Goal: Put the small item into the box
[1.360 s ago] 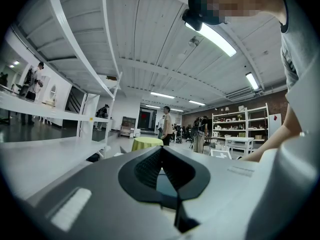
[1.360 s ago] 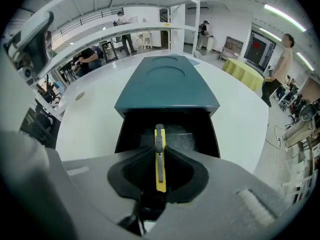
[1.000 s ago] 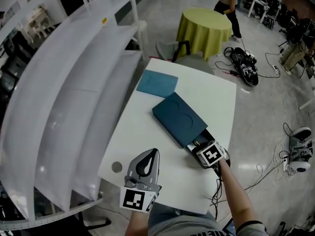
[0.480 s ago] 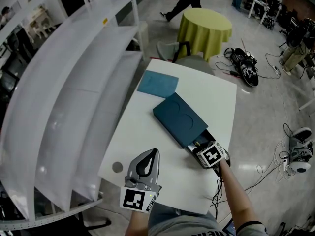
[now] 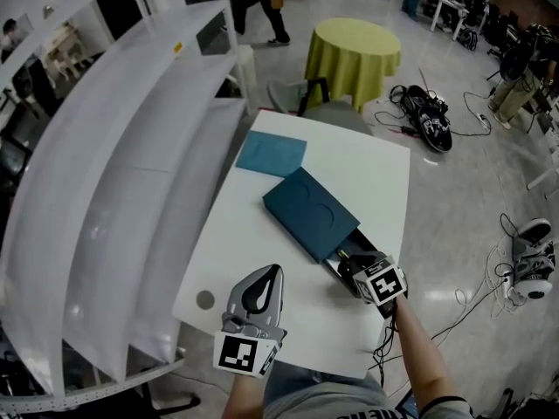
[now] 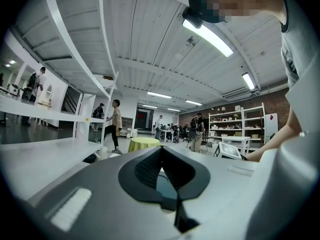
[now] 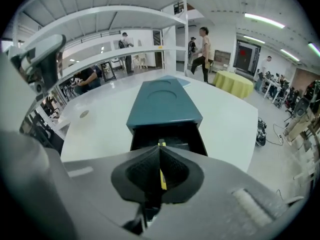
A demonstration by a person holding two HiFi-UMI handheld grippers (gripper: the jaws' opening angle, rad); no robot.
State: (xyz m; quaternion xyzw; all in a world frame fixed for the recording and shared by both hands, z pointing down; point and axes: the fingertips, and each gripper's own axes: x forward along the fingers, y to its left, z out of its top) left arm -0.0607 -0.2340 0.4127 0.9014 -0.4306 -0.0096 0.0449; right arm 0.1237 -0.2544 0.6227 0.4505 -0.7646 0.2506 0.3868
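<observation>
The right gripper (image 7: 160, 150) has its ribbed black jaws pressed together on a thin, flat yellow-and-black small item (image 7: 162, 178), at the open drawer end of the matte teal rectangular box (image 5: 306, 209) on the smooth white table (image 5: 262, 251). The left gripper (image 5: 267, 274) is closed with nothing in it, held well apart from the box.

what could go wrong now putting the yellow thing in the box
The thin yellow item is pinched edge-on in the right claw; it might twist or slip and miss the open black tray. The left claw is off the teal box, so a nudge could slide it or push the tray in.
</observation>
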